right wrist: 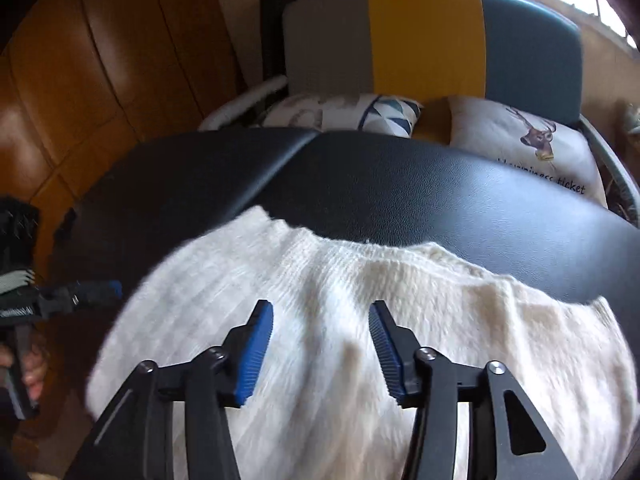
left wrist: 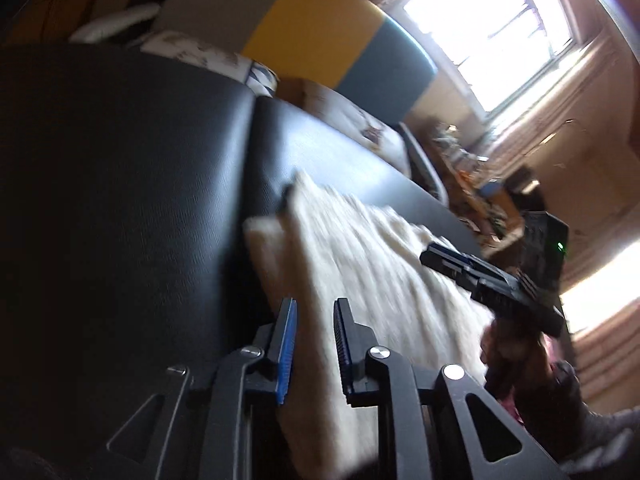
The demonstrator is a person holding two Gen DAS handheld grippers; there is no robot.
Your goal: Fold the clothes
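Two grippers over one garment. The cream knit sweater (right wrist: 360, 320) lies on the black padded bench (right wrist: 400, 184), spread across its near part, with bare black leather showing beyond its far edge. Ribbed texture, soft folds; the left edge is blurred in my right wrist view.

My right gripper (right wrist: 320, 344) hangs just above the middle of the knit, pointing steeply down. Its jaws stand well apart, the blue pads facing each other with only sweater surface visible below the gap. Nothing is pinched between them; I cannot tell whether the tips brush the fabric.

My left gripper (left wrist: 312, 344) sits at the sweater's left side. Its jaws are narrowly apart, a slim gap between the blue pads, and the edge of the knit shows through that gap. The view is tilted and streaked with blur, so I cannot tell whether the pads touch the cloth; they do not look clamped on it. From the right wrist view the same gripper shows at the far left, beside the sweater's edge, held in my hand (right wrist: 34, 372).

Behind the bench: a chair with a grey, yellow and teal back (right wrist: 432, 36) and two printed cushions (right wrist: 532, 140) on its seat. A bright window (left wrist: 492, 32) lies beyond.
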